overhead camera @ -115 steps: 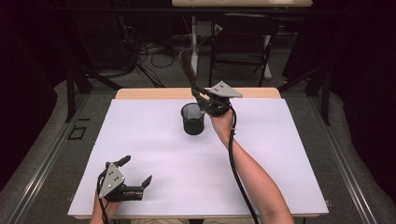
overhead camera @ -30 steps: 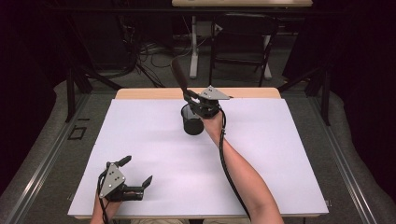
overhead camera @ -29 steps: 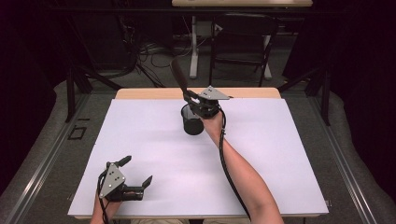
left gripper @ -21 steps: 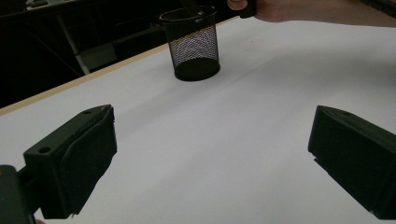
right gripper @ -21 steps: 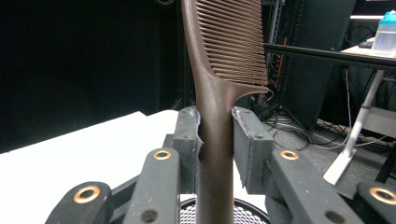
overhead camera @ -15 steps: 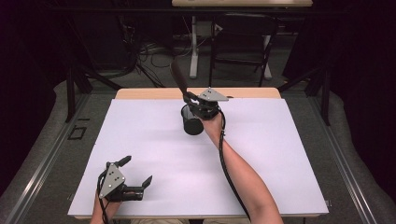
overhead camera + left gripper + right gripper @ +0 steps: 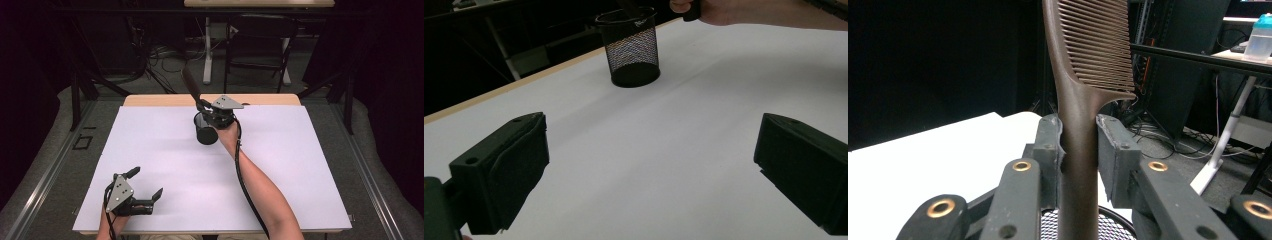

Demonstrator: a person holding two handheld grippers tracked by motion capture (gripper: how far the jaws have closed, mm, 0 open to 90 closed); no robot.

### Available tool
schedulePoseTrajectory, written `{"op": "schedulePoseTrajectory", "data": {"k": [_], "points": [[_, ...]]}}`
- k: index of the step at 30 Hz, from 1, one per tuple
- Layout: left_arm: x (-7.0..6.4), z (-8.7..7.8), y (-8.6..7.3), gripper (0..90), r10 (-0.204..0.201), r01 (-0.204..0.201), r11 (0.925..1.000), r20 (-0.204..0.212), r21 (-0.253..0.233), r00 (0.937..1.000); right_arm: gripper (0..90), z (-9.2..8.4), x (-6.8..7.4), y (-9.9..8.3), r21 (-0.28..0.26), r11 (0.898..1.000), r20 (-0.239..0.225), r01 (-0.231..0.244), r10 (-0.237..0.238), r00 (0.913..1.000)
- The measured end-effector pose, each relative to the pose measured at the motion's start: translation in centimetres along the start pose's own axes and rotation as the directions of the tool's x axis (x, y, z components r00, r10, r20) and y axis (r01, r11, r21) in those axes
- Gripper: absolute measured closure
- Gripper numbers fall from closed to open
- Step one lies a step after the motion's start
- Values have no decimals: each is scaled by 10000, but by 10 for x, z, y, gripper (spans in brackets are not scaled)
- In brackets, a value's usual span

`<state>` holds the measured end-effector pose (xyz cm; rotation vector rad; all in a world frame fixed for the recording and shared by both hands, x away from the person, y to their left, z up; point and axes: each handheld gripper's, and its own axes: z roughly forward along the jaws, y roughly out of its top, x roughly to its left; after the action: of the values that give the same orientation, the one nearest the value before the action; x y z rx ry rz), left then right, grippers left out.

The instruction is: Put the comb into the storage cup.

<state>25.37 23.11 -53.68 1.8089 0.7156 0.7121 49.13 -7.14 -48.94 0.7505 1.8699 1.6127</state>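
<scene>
The right gripper (image 7: 206, 111), clamped on the brown comb (image 7: 1079, 125), has brought its handle down over the mesh cup (image 7: 205, 133) on the table (image 7: 300, 165), so release looks close, while the left gripper (image 7: 145, 190) rests wide open

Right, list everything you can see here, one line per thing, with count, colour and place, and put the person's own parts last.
Dark brown plastic comb: one, brown, upright in the right gripper, its handle down in the cup.
Black wire-mesh cup: one, black, upright at the table's far middle.
White-topped table: one, white with a wooden far edge.
Folding chair: one, dark, behind the table.
Blue-capped bottle: one, on a desk in the background.
Left gripper: one, black, near left corner, open.
Right gripper: one, black, above the cup, shut on the comb.
Forearms: two, entering from the near edge.
</scene>
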Motion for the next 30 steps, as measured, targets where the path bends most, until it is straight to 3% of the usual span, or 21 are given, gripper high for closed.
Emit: {"op": "schedulePoseTrajectory", "data": {"k": [30], "points": [[-1, 0, 0, 15, 17, -17, 10000, 27, 27, 10000, 725, 0, 4, -11, 752, 9964, -10, 383, -383, 9993]]}}
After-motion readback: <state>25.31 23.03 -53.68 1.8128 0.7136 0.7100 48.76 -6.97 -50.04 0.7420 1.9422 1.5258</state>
